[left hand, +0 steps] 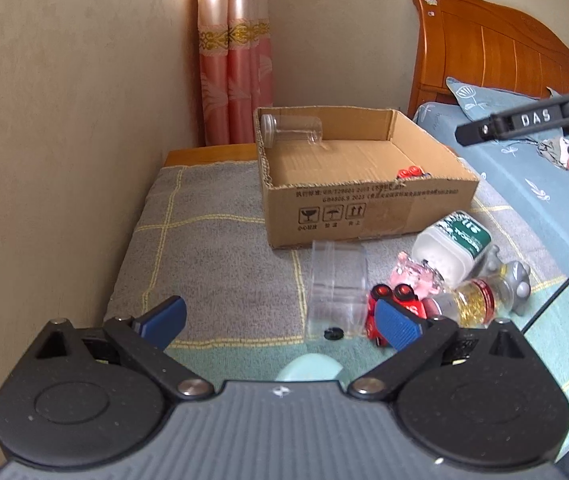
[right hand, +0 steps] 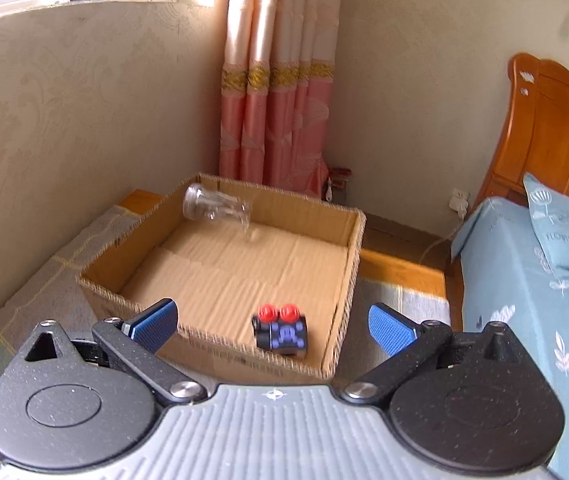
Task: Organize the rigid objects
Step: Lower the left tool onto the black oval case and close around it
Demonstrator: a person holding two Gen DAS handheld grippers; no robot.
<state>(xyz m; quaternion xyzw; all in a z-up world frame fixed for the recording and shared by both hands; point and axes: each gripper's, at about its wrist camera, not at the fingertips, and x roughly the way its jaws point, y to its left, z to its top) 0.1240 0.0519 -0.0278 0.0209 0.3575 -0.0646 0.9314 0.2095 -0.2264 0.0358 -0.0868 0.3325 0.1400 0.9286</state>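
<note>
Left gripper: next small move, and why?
Probably ease the left gripper forward and down around the clear container. Its jaws are open and empty, the container lies just ahead on the cloth, outside the cardboard box, which already holds a clear jar and toy car.

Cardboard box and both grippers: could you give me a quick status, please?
Left gripper open, empty. Right gripper open, empty. Cardboard box holds clear jar and toy car. Pile still outside; nothing blocking.

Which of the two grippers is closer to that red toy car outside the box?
Left. The left gripper hangs open right beside the red toy car; the right gripper is over the cardboard box.
</note>
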